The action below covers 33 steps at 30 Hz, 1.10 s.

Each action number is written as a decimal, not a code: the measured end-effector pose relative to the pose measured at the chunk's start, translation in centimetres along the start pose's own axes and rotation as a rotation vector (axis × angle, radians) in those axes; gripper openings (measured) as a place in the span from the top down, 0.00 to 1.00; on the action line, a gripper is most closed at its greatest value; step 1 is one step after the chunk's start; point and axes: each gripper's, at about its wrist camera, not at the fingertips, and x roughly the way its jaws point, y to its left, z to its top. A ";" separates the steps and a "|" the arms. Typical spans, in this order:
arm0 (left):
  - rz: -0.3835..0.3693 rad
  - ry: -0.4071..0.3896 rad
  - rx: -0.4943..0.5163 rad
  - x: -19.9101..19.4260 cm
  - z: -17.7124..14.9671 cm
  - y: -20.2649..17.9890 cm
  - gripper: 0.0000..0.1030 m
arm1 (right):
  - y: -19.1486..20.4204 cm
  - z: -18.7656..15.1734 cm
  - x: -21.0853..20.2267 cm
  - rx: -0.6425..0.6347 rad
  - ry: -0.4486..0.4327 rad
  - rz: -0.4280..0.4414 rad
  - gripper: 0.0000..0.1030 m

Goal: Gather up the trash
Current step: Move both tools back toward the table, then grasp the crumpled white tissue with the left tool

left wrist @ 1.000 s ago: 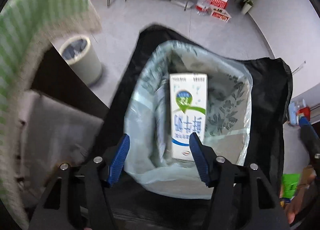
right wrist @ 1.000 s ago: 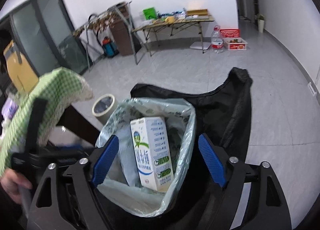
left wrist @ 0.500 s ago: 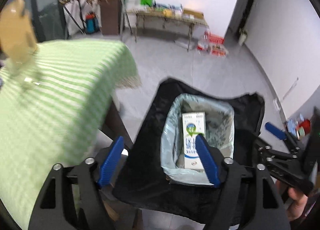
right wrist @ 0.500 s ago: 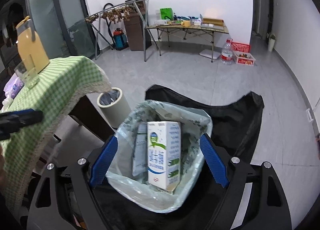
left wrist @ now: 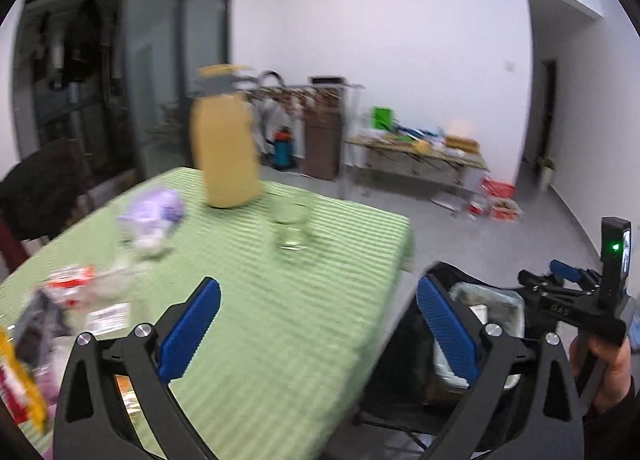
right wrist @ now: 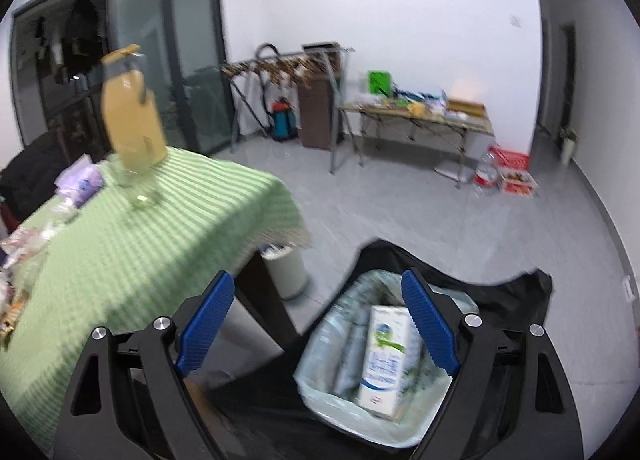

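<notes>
Swinging back toward the worktop with its green checked cloth, I treat this step as the return trip for the next piece of trash, and doing it well means choosing one target before I come down. The lined trash bag sits in a black holder just off the worktop's near corner, low on the right, with a milk carton standing upright inside it, so that item counts as collected.

The tall yellow jug and the clear glass near the far edge look like tableware, not trash; I judge I should steer clear of both, since a careless sweep could tip them. The litter lies along the left side: a pale purple packet, then a red and white wrapper nearer to me, and more scraps at the left edge, too blurred to name.

My left gripper has just been opening, its blue pads spread wide, with nothing between them. My right gripper is also spread and empty, hovering over the bag mouth. I would take the nearest wrapper with the left, coming in low and level so the pads slide under its edge, and keep the right by the bag.
</notes>
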 end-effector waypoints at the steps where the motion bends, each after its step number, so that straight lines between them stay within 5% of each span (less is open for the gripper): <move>1: 0.027 -0.014 -0.010 -1.0 0.0 1.0 0.07 | 0.9 0.3 -0.4 -0.008 -0.014 0.014 0.20; 8: 0.210 -0.107 -0.060 -8.6 -1.0 8.0 0.07 | 6.8 2.2 -3.2 -0.060 -0.108 0.127 0.20; 17: 0.318 -0.163 -0.050 -13.8 -3.5 14.2 0.07 | 12.7 2.6 -4.4 -0.114 -0.127 0.281 0.18; 19: 0.366 -0.140 -0.070 -14.6 -5.4 16.9 0.07 | 13.6 2.5 -4.9 -0.135 -0.130 0.307 0.18; 23: 0.411 -0.038 -0.269 -15.3 -8.4 25.4 0.07 | 14.9 2.1 -4.9 -0.171 -0.129 0.314 0.18; 25: 0.440 -0.049 -0.362 -15.8 -9.7 29.7 0.14 | 15.5 2.0 -4.6 -0.165 -0.121 0.319 0.18; 29: 0.435 0.043 -0.587 -14.4 -12.1 37.1 0.52 | 16.7 1.4 -4.2 -0.168 -0.096 0.342 0.18; 33: 0.447 0.108 -0.699 -11.7 -14.5 41.0 0.55 | 17.7 0.8 -4.1 -0.194 -0.081 0.352 0.18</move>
